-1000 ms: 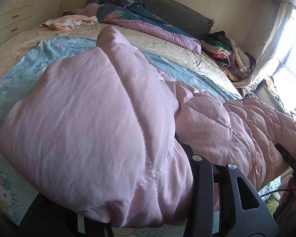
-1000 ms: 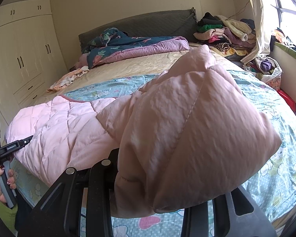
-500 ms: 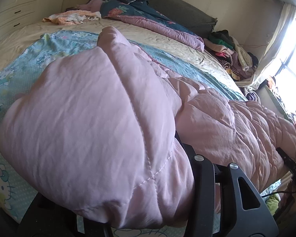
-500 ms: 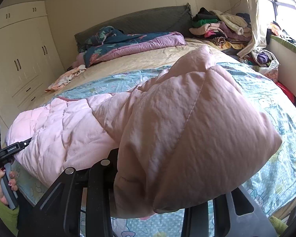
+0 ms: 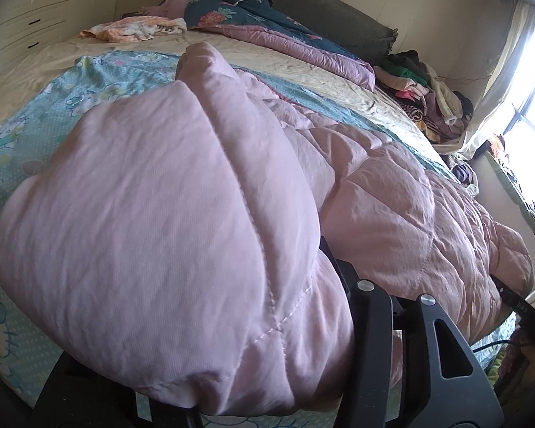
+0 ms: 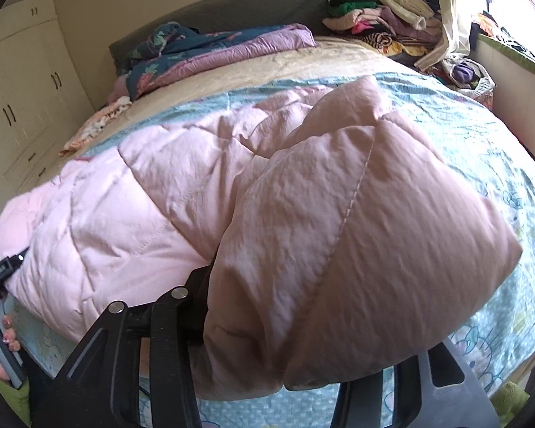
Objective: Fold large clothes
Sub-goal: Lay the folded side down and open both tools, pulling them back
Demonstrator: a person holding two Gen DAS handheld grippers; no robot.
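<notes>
The quilt [image 5: 167, 214] was pink quilted cloth, puffy, faintly sheened, finely creased, with stitched seams. The sheet [image 6: 481, 149] was thin matt printed cotton. The claw arms [image 5: 442, 363] were matt black plastic with 2 shiny metal pins. The headboard [image 6: 232, 10] looked matt grey fabric.

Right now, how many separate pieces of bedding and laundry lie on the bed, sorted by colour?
Pink quilted comforter: 1
Light blue cartoon-print sheet: 1
Dark floral duvet with purple lining: 1
Peach and white cloth: 1
Mixed-colour clothes pile: 1, single garments too jumbled to count
Total: 5
</notes>
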